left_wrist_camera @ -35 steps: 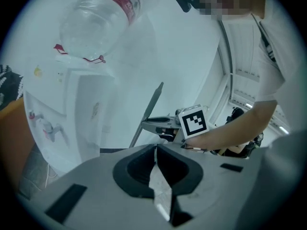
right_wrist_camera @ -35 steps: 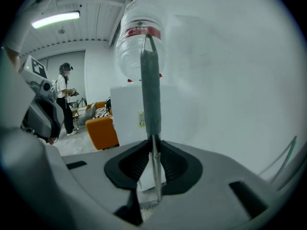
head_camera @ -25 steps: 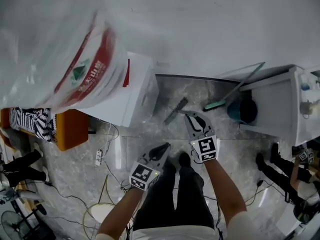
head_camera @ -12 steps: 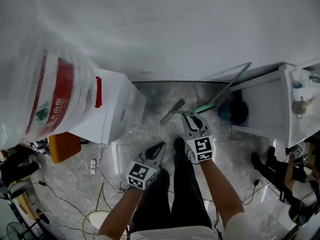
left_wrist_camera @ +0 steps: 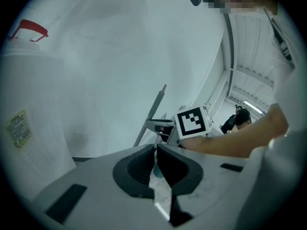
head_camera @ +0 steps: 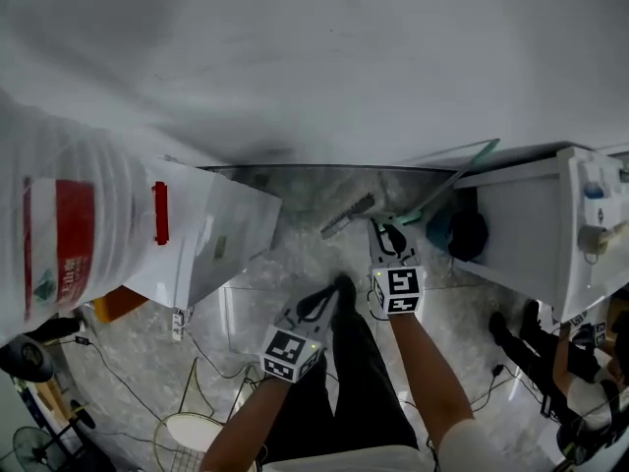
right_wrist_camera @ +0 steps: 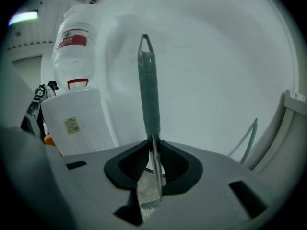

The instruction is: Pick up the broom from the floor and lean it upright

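Grey marbled floor (head_camera: 287, 271), white wall (head_camera: 344, 67). Water dispenser (head_camera: 211, 229) left, cabinet (head_camera: 526, 219) right. Right gripper (right_wrist_camera: 152, 148) clamps broom (right_wrist_camera: 148, 90) handle. Left gripper (left_wrist_camera: 156, 152) closed, empty.

Head camera: we look steeply down onto the floor (head_camera: 295, 264) and white wall (head_camera: 344, 67). Each gripper view sits close behind its own jaws, facing that wall; the left one also catches the right gripper (left_wrist_camera: 156, 125). All three share the water dispenser (head_camera: 211, 229).
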`<state>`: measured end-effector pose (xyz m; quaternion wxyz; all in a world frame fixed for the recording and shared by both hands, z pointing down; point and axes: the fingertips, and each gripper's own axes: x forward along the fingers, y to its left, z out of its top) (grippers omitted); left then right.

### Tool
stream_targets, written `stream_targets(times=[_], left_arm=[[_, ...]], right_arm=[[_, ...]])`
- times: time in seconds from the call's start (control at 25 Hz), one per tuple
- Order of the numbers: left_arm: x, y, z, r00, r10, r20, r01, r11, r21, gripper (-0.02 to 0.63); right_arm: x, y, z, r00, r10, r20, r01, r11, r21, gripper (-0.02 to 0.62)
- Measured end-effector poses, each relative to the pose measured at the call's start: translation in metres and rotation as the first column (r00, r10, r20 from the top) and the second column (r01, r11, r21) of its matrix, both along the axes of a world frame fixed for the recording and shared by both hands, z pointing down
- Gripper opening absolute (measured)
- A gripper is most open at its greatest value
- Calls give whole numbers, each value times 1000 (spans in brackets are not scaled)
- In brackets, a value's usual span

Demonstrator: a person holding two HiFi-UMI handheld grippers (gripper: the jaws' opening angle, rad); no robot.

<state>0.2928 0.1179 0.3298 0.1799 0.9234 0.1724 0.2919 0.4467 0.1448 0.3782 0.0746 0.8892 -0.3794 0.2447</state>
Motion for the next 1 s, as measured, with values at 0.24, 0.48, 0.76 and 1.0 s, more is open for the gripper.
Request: stream_targets(times=[0.24,0.48,0.76,1.0], left_arm=[[26,3,18,999,-33,32,32,999,6,17],[53,-2,28,997,-70,45,71,997,-14,17],[87,-6,23,996,-87,30,88,995,-35,17],[109,-8,28,996,-82,31,83,995,-46,17]], right_arm=[[40,13,32,996,81,40,-81,997,-6,78],[73,7,54,993,102,59,-101,994,-30,78],[112,8,70,989,134,64,-132,991,-37,78],[147,4,77,985,152,77,-149,988,-34,78]])
